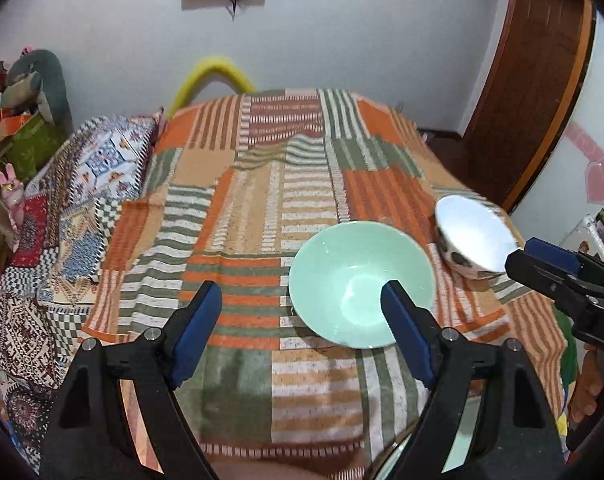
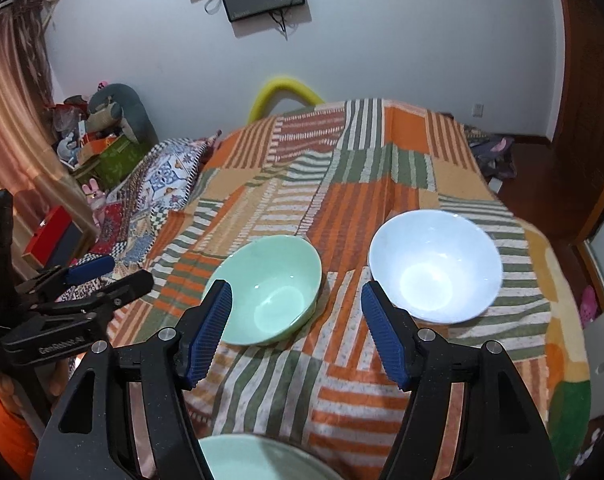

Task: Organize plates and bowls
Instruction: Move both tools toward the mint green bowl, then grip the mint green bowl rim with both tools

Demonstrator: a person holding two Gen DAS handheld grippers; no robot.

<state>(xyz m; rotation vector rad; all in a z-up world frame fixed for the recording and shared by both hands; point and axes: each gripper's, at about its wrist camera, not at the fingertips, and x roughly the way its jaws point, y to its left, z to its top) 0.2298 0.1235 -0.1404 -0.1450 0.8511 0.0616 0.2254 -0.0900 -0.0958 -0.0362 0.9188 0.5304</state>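
two bowls on bed, claws empty

green bowl (image 2: 267, 290) and white bowl (image 2: 436, 266) sit side by side on striped blanket (image 2: 342, 392). left claw (image 1: 302, 312) and right claw (image 2: 295, 312) gape, holding nothing. green rim (image 2: 257, 460) at bottom edge, maybe a plate.

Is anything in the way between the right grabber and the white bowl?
No, nothing visible. The right gripper is open and empty, and only bare striped blanket lies between it and the white bowl. The green bowl sits off to the side, apart from it.
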